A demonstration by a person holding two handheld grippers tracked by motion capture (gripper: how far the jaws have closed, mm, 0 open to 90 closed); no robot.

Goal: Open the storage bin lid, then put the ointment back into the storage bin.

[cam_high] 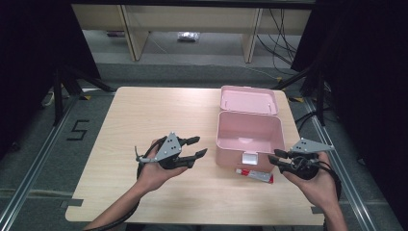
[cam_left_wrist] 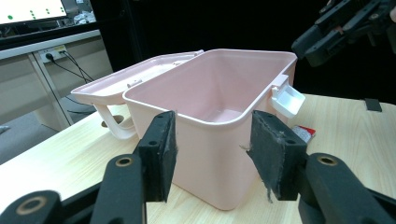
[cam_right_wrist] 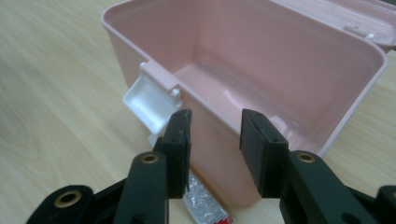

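Observation:
An open pink box (cam_high: 236, 155) stands at the table's right, empty inside, its lid (cam_high: 248, 100) folded back flat and a white latch (cam_high: 249, 159) hanging on its front wall. A white and red tube (cam_high: 255, 174) lies on the table just in front of the box. My left gripper (cam_high: 201, 146) is open, held left of the box and pointing at its side wall (cam_left_wrist: 219, 177). My right gripper (cam_high: 275, 156) is open at the box's front right corner, above the tube (cam_right_wrist: 205, 205). Nothing sits between either pair of jaws.
The light wooden table (cam_high: 144, 115) has bare room across its left half and far side. Dark curtains flank both sides. Floor rails, tripod legs and cables lie beyond the table's edges, with desks farther back.

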